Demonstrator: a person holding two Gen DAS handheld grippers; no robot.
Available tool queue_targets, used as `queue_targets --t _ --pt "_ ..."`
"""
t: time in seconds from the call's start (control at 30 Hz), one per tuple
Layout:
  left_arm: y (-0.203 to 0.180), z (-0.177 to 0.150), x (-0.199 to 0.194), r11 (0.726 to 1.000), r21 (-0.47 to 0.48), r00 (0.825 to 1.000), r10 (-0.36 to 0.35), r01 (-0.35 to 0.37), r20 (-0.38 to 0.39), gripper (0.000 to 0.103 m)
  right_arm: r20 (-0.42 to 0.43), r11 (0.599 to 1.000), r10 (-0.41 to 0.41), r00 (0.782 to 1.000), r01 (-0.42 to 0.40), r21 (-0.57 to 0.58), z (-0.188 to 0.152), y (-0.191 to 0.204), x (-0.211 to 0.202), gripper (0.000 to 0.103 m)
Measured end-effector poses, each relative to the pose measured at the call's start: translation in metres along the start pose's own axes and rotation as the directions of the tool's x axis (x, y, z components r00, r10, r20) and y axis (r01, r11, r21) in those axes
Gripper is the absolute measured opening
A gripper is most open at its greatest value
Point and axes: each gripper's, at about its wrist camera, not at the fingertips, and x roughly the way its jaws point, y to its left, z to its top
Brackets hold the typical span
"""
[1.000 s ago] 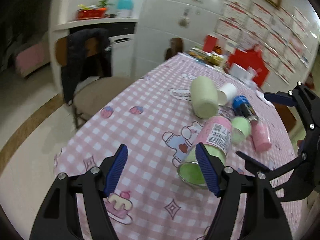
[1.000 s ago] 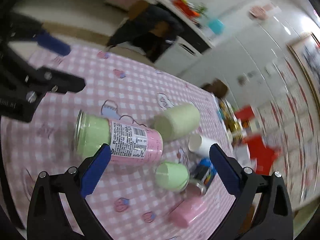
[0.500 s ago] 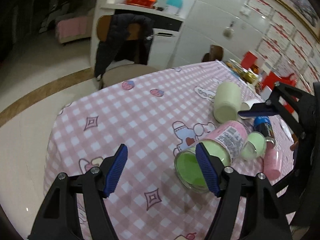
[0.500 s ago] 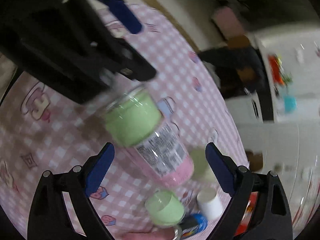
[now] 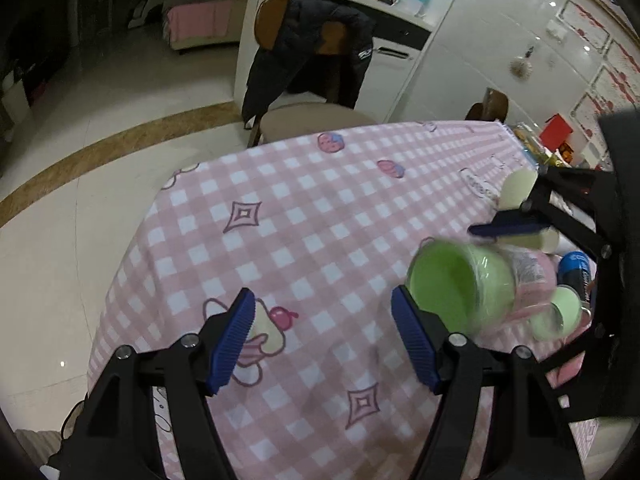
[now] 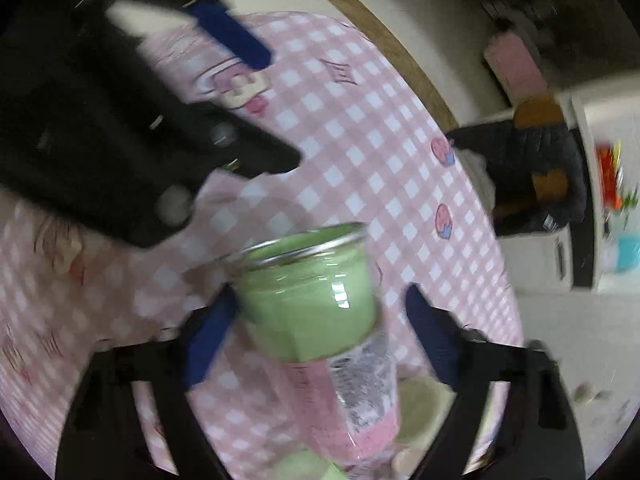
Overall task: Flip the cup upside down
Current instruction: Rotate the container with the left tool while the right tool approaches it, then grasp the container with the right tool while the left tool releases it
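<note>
The cup is a clear tumbler with a green inner wall and a pink labelled base. It lies on its side on the pink checked tablecloth, mouth towards the left gripper. In the right wrist view the cup sits between the two blue pads of my right gripper; the pads stand apart, and the blurred frame does not show whether they touch the glass. My left gripper is open and empty, just left of the cup's mouth.
Behind the cup lie a pale green cup, a small green cup and a blue can. A chair with a dark jacket stands past the table's far edge. The table's left edge drops to the tiled floor.
My right gripper has moved in over the cup, which now lies between its pads. My left gripper has drawn back to the left, leaving the cup at its right finger.
</note>
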Motion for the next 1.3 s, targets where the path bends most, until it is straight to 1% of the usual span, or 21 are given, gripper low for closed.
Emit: queue_targets --t 0.1,0.17,0.23,0.33,0.47,0.53,0.6,0.67,0.7,0.73,0.77,0.8,0.87,0.9,0.97,1.0,1.07,1.1,1.23,1.27,1.3 --pt "-0.003 0.006 0.007 1.000 0.011 1.000 0.004 -0.004 -0.008 0.070 -0.014 0.989 0.004 1.000 -0.002 0.145 0.003 -0.016 0.006 0.070" --pt "-0.006 0.012 0.010 1.000 0.023 1.000 0.006 -0.006 -0.008 0.070 -0.020 0.967 0.003 1.000 0.002 0.255 0.002 -0.026 0.010 0.070" --pt "-0.008 0.018 0.012 1.000 0.026 1.000 0.000 0.000 -0.007 0.070 -0.007 0.944 -0.007 1.000 0.009 0.329 -0.001 -0.033 0.010 0.069" --pt "-0.012 0.026 0.013 0.999 0.038 1.000 -0.012 0.012 0.001 0.070 0.031 0.889 -0.031 0.999 0.014 0.457 -0.009 -0.041 0.004 0.069" --pt "-0.028 0.035 0.014 0.996 0.083 0.999 -0.039 0.039 0.004 0.070 0.068 0.808 -0.105 0.992 0.045 0.587 -0.022 -0.050 -0.015 0.069" --pt "-0.037 0.039 0.014 0.992 0.110 0.998 -0.058 0.057 0.007 0.070 0.078 0.750 -0.152 0.985 0.063 0.659 -0.031 -0.050 -0.022 0.069" --pt "-0.047 0.044 0.011 0.986 0.143 0.996 -0.086 0.082 0.016 0.070 0.078 0.677 -0.203 0.976 0.082 0.732 -0.046 -0.052 -0.030 0.069" --pt "-0.056 0.047 0.010 0.980 0.175 0.995 -0.100 0.094 0.023 0.070 0.068 0.576 -0.260 0.963 0.098 0.811 -0.063 -0.050 -0.042 0.069" --pt "-0.061 0.048 0.010 0.976 0.192 0.993 -0.113 0.107 0.022 0.070 0.070 0.536 -0.282 0.957 0.096 0.839 -0.073 -0.048 -0.049 0.069" --pt "-0.068 0.048 0.009 0.968 0.213 0.991 -0.136 0.130 0.017 0.070 0.066 0.483 -0.313 0.947 0.099 0.870 -0.081 -0.044 -0.055 0.069" --pt "-0.073 0.048 0.007 0.961 0.227 0.987 -0.162 0.155 0.013 0.070 0.062 0.448 -0.334 0.941 0.100 0.889 -0.087 -0.039 -0.058 0.068" --pt "-0.076 0.048 0.007 0.957 0.236 0.985 -0.173 0.166 0.008 0.070 0.059 0.393 -0.360 0.931 0.094 0.915 -0.095 -0.033 -0.063 0.068" --pt "-0.087 0.046 0.004 0.939 0.274 0.977 -0.215 0.210 -0.012 0.070 0.036 0.304 -0.402 0.915 0.097 0.948 -0.105 -0.020 -0.070 0.068" --pt "-0.092 0.045 0.003 0.929 0.291 0.972 -0.233 0.229 -0.020 0.070 0.025 0.278 -0.418 0.908 0.102 0.955 -0.107 -0.015 -0.074 0.068" --pt "-0.100 0.040 0.002 0.909 0.325 0.964 -0.261 0.262 -0.045 0.070 -0.008 0.211 -0.447 0.894 0.114 0.971 -0.111 -0.006 -0.080 0.068" --pt "-0.103 0.038 0.001 0.898 0.336 0.958 -0.282 0.283 -0.055 0.070 -0.034 0.168 -0.469 0.883 0.127 0.978 -0.112 0.001 -0.084 0.068" --pt "-0.103 0.033 -0.004 0.886 0.351 0.951 -0.302 0.303 -0.059 0.070 -0.065 0.118 -0.491 0.869 0.140 0.983 -0.114 0.013 -0.098 0.068" --pt "-0.102 0.032 -0.006 0.879 0.357 0.948 -0.313 0.315 -0.063 0.070 -0.078 0.081 -0.502 0.861 0.136 0.987 -0.115 0.019 -0.102 0.068" --pt "-0.100 0.027 -0.014 0.850 0.390 0.934 -0.347 0.354 -0.090 0.070 -0.100 -0.030 -0.529 0.842 0.099 0.995 -0.118 0.044 -0.122 0.068" --pt "-0.100 0.025 -0.017 0.843 0.400 0.931 -0.353 0.359 -0.092 0.070 -0.106 -0.053 -0.536 0.838 0.092 0.994 -0.118 0.051 -0.126 0.068" --pt "-0.099 0.023 -0.018 0.837 0.408 0.929 -0.358 0.365 -0.096 0.070 -0.114 -0.063 -0.538 0.835 0.095 0.993 -0.116 0.057 -0.129 0.068"
